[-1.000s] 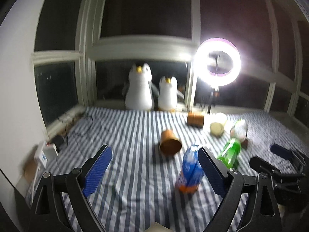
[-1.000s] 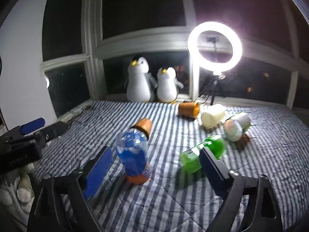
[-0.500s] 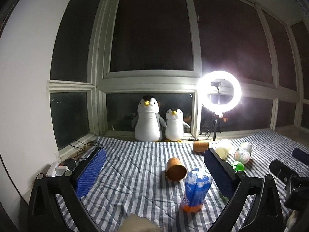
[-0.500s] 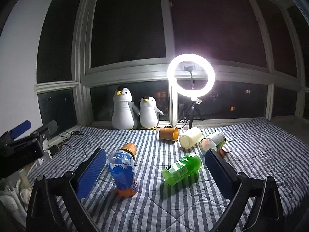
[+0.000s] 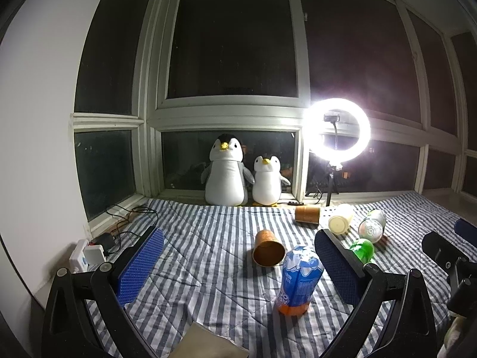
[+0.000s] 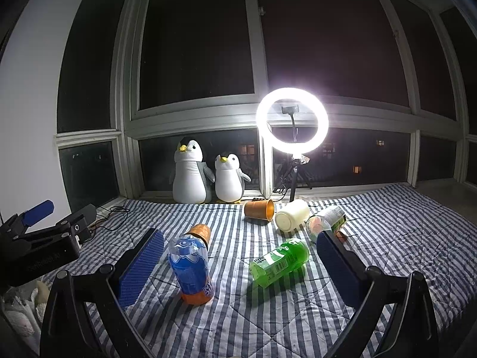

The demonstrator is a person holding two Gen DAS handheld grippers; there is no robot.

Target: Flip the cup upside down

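Note:
Two brown paper cups lie on their sides on the striped bedspread. The near cup (image 5: pixel 267 248) lies mouth toward me, just behind a blue bottle (image 5: pixel 298 280); in the right wrist view it (image 6: pixel 199 233) is partly hidden by that bottle (image 6: pixel 192 270). The far cup (image 5: pixel 307 214) lies near the ring light stand, also in the right wrist view (image 6: pixel 260 209). My left gripper (image 5: pixel 238 264) is open and empty, short of the near cup. My right gripper (image 6: pixel 238 264) is open and empty.
A green bottle (image 6: pixel 278 262), a white cup (image 6: pixel 291 215) and a clear bottle (image 6: pixel 326 222) lie on their sides at the right. Two plush penguins (image 5: pixel 226 174) and a lit ring light (image 5: pixel 338 128) stand at the window. Cables and a power strip (image 5: pixel 89 255) are at the left edge.
Both grippers have tilted up and drawn back, so the window fills more of each view and the cups and bottles sit lower. Nothing on the bed has moved.

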